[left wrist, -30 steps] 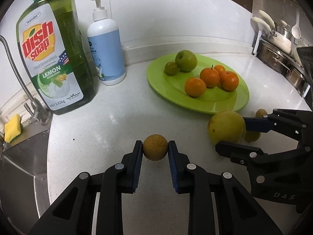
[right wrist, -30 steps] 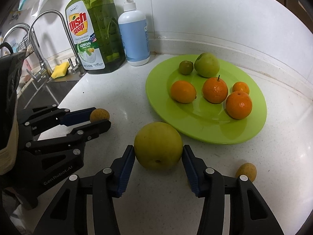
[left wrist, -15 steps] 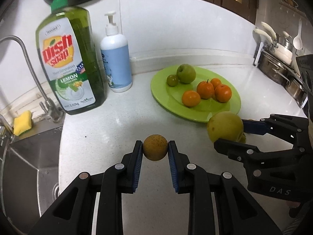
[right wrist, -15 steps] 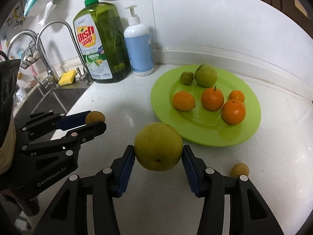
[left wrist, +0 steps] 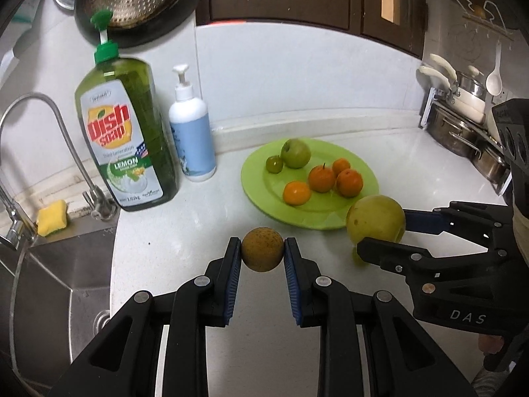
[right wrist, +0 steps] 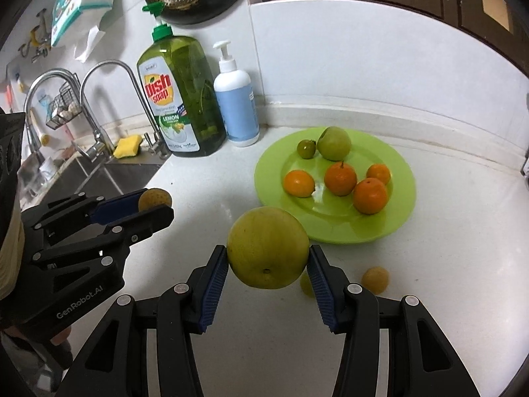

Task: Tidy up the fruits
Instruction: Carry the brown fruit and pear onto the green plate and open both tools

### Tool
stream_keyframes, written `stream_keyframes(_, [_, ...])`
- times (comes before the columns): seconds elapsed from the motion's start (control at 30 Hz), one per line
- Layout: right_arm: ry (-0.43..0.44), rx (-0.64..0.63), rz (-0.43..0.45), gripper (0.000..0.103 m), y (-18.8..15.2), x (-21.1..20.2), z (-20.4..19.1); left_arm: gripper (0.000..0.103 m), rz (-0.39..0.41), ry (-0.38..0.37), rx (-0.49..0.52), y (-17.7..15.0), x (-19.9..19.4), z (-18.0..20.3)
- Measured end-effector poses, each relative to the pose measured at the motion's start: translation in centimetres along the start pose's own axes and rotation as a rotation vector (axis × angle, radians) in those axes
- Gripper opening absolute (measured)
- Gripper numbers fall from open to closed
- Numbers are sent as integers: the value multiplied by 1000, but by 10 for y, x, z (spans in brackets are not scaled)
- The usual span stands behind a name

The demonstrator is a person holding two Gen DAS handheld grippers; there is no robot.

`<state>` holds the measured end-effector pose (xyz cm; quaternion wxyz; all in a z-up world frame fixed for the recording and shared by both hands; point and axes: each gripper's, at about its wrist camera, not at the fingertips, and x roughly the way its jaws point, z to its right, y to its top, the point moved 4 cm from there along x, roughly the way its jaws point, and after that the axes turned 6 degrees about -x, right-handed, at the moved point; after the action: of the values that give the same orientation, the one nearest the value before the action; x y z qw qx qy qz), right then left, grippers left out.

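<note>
Left gripper (left wrist: 262, 254) pinches a small brown fruit (left wrist: 262, 253) between its blue pads; right gripper (right wrist: 267, 261) clamps a large yellow-green fruit (right wrist: 267, 247), both raised above the white counter (left wrist: 185, 231). Bare counter lies between the grippers and the green plate (right wrist: 401, 178), whose near rim is just beyond the large fruit. The plate carries four oranges, a green apple (right wrist: 334, 143) and a small green fruit (right wrist: 306, 148). Two small yellow fruits (right wrist: 375, 279) lie on the counter near the right gripper. Dish soap bottle (left wrist: 129, 139) and pump bottle (left wrist: 193, 139) stand left, beside the sink (left wrist: 59, 281).
</note>
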<state>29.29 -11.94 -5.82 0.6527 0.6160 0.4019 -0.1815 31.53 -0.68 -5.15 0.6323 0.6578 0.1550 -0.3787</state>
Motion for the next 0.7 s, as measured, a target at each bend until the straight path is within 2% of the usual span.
stream_keyframes(0.4, [-35,-6,87,50,28,-38,32,27,61,-26,-10,39,-15,30])
stream_keyframes(0.7, [-29,-9,82,50,47,-37,63,27,65,-21,-9,62,-6,47])
